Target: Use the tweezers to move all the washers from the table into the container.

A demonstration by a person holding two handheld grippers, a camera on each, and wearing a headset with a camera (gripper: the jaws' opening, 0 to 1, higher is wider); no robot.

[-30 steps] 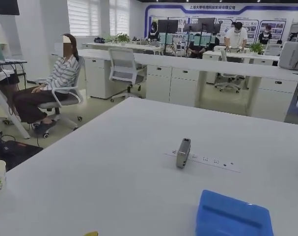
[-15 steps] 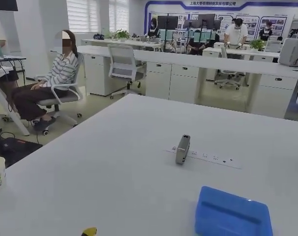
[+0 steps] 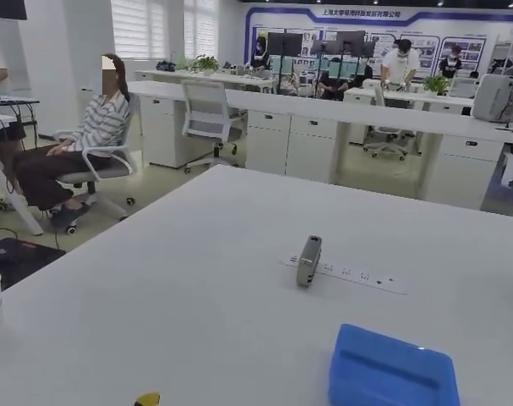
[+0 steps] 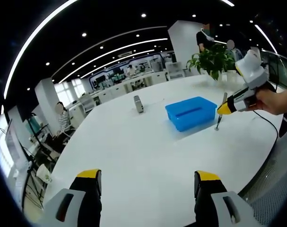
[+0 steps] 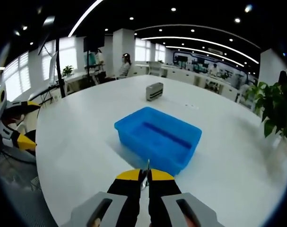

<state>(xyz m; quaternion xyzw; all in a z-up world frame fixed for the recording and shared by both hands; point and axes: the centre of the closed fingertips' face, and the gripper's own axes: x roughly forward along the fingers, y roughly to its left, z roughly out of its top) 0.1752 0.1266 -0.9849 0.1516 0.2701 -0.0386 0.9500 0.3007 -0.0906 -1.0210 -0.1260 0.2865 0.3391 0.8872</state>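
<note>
Only our head camera has swung slightly right; nothing on the white tabletop (image 4: 134,151) has shifted. Our left gripper (image 4: 148,177) hangs wide open, empty. The blue rectangular plastic container (image 4: 190,112) sits mid-table. Our right gripper (image 5: 144,176) clamps slim metal tweezers (image 4: 221,113) beside it. Washers we cannot make out, so collecting likely hasn't begun.

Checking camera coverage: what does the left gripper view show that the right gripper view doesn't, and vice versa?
Left gripper view: the open left gripper, plus a hand holding the right gripper, the tweezers' length reaching toward the table by the container. Right gripper view: the right gripper's jaws shut on the tweezers. Both: container, grey box, table, plant.
</note>
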